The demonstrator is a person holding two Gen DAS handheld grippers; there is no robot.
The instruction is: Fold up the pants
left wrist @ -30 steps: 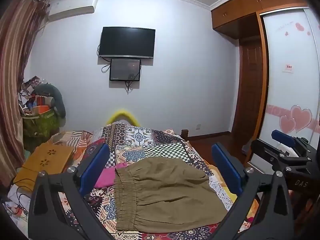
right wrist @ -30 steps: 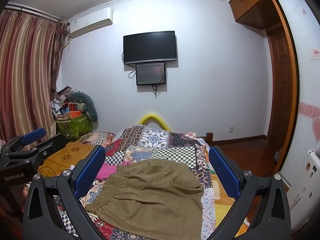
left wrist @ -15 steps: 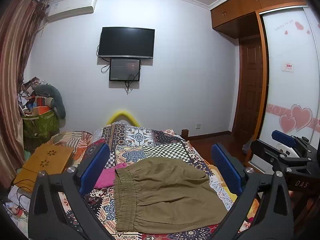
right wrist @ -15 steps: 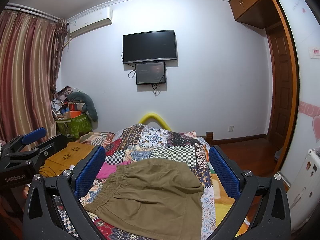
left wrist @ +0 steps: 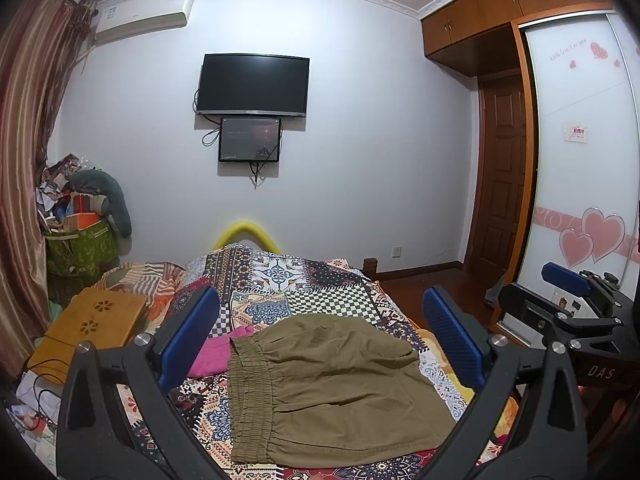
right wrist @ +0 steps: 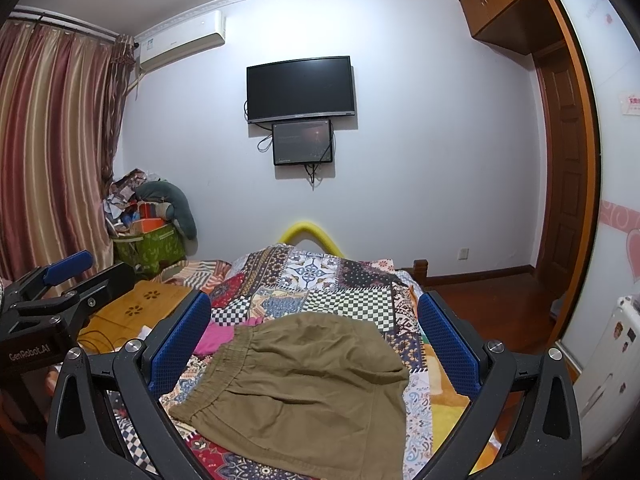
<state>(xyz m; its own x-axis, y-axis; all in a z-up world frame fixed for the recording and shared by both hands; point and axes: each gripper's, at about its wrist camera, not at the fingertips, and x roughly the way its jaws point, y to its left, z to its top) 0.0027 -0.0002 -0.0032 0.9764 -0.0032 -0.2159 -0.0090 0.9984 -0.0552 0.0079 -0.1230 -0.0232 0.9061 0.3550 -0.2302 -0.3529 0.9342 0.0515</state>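
A bedroom seen from two wrist cameras, both looking along a bed (left wrist: 320, 280) covered with a busy patchwork quilt. Folded olive-brown pants (left wrist: 328, 388) lie flat on the quilt at the near end of the bed, the gathered elastic waistband on their left side and the folded legs reaching to the right. A bright pink cloth (left wrist: 218, 350) pokes out from under the pants at the waistband's far corner.

The left hand-held gripper (left wrist: 320, 344) hangs above the pants with its blue-padded fingers (left wrist: 188, 332) spread wide, one to each side of the pants, touching nothing. The right hand-held gripper (right wrist: 314, 344) hovers just to the right of the pants in the same way, its blue fingers (right wrist: 180, 340) also wide apart and empty. Each gripper shows at the edge of the other's view.

Left of the pants, at the bed's edge, sits a low wooden tabletop (left wrist: 94, 324) with flower-shaped cutouts. Beyond it, in the corner by striped curtains (right wrist: 52, 152), stands a green basket (right wrist: 150, 246) piled with clutter. Past the pants, at the foot of the bed, a yellow foam arch (left wrist: 246, 232) rises. On the wall beyond hangs a dark television (left wrist: 254, 84) with a smaller screen (left wrist: 250, 140) below it, and an air conditioner (left wrist: 144, 14) is mounted high to the left. Right of the pants is a wooden door (left wrist: 502, 176) and a white wardrobe panel with pink hearts (left wrist: 592, 236)
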